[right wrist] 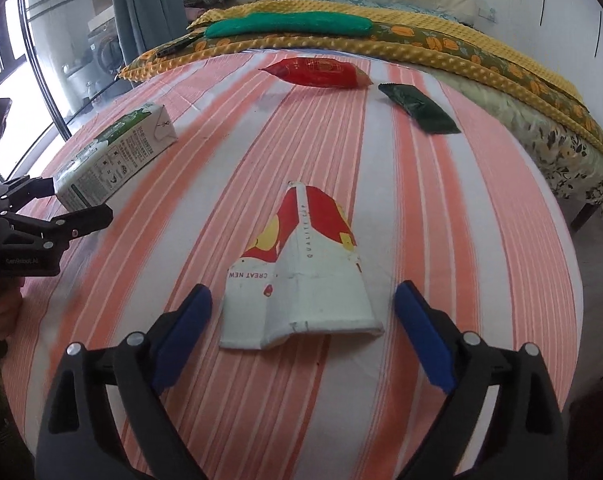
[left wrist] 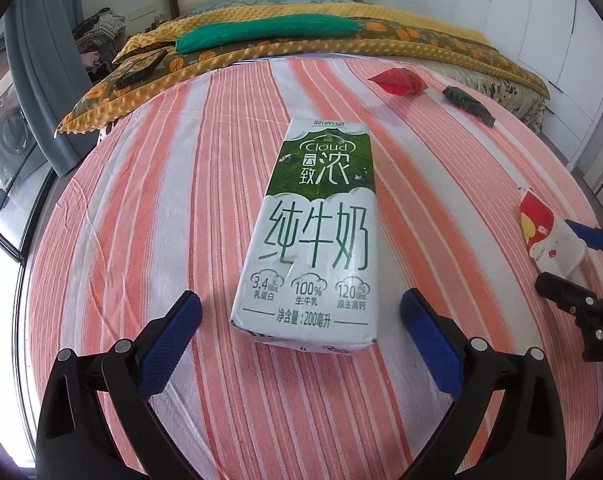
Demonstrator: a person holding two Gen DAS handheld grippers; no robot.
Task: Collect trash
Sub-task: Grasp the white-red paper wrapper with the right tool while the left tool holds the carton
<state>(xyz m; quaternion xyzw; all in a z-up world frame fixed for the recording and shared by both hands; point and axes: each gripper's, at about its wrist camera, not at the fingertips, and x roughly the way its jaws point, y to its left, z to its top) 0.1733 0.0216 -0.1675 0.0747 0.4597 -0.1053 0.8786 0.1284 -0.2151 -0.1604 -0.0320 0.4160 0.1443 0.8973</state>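
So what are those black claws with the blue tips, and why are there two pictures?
Those claws are grabbers a person holds, one in each hand. Each has a small camera looking along its two fingers, so you get two pictures.

The left gripper is open around a milk carton lying flat. The right gripper is open around a squashed paper cup. Neither squeezes anything yet.

Everything lies on a striped sheet on a bed. Farther back are a red wrapper and a dark green wrapper. That is the trash to collect.
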